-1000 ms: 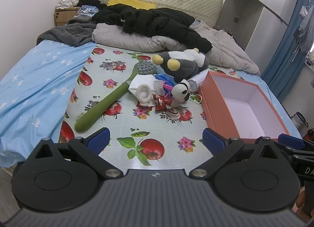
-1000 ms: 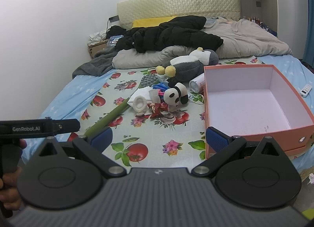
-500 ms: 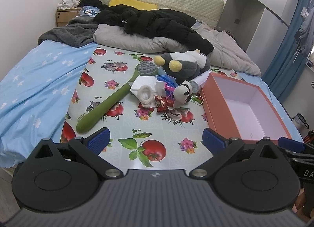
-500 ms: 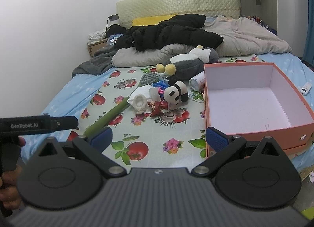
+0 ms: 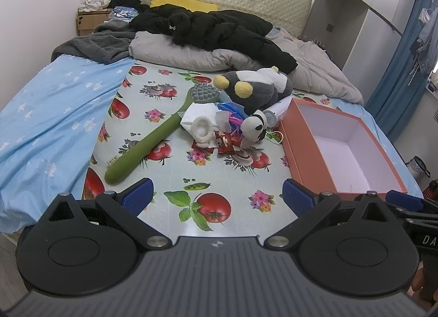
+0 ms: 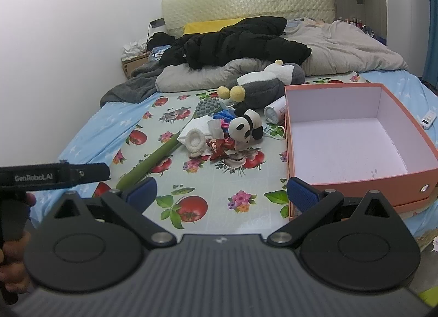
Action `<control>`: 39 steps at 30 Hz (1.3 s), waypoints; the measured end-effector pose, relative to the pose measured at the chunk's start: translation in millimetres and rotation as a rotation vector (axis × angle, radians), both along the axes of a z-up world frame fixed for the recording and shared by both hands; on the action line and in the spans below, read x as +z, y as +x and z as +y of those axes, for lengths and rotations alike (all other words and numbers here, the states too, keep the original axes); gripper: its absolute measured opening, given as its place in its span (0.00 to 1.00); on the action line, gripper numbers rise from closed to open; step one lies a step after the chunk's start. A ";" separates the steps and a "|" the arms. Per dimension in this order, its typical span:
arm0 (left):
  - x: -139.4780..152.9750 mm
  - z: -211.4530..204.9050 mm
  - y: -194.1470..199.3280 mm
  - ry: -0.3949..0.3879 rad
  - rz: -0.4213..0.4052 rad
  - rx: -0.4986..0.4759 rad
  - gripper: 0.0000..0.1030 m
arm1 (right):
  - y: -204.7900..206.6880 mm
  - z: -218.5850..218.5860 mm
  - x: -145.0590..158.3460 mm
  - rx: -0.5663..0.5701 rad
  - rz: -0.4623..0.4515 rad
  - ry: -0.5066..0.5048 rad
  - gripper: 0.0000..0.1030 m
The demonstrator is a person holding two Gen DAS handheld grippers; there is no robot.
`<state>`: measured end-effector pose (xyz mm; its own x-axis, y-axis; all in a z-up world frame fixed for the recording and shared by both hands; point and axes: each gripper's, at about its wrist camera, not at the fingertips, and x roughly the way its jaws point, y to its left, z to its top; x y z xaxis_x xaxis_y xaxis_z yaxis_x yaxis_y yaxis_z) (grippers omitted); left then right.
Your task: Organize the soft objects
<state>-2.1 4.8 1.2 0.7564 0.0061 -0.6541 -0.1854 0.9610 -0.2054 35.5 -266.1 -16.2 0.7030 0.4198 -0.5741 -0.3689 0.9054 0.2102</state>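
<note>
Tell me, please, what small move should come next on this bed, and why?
Probably ease the right gripper forward toward the small panda plush. Both grippers have open, empty jaws and hang short of the pile, the orange box holds nothing, and the panda lies beside the box's near wall, on the right gripper's side.

Your left tongs and right tongs match: black linkage arms with silver pivot screws, blue ribbed finger pads, grey ridged housing. One handle reads "GenRobot.AI".
</note>
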 end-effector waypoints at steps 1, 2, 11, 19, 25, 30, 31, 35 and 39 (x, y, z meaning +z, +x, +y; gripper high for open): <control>0.1 0.3 -0.2 0.001 0.001 -0.001 0.99 | 0.2 0.0 -0.2 -0.001 0.000 0.000 1.00; 0.0 0.7 -0.4 -0.001 0.001 -0.001 0.99 | 0.0 0.0 -0.1 -0.002 0.002 0.000 1.00; -2.6 -0.5 0.4 0.000 0.005 -0.001 0.99 | 0.1 -0.5 -1.0 0.005 0.009 -0.004 1.00; -10.6 -1.9 4.4 0.000 0.014 0.000 0.99 | 1.6 -0.3 -2.0 0.002 0.014 0.009 1.00; -16.0 -2.7 6.7 0.015 0.019 -0.006 0.99 | 4.3 -0.4 -5.9 0.001 0.029 0.030 1.00; -19.9 -0.3 8.3 -0.002 0.026 -0.023 0.99 | 2.2 1.7 -5.3 -0.008 0.025 0.036 1.00; -19.8 0.2 9.2 0.000 0.028 -0.024 0.99 | 2.7 1.1 -5.9 -0.012 0.030 0.043 1.00; -20.4 5.4 9.8 -0.001 0.034 -0.015 0.99 | 7.4 0.8 -10.1 -0.028 0.055 0.034 1.00; -23.1 10.7 11.2 -0.005 0.043 0.000 0.99 | 9.9 0.6 -13.6 -0.030 0.072 0.041 1.00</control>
<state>9.1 15.5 -21.9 0.7276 0.0024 -0.6860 -0.1940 0.9599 -0.2023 45.4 -265.5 -29.8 0.6728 0.4231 -0.6069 -0.3243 0.9060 0.2721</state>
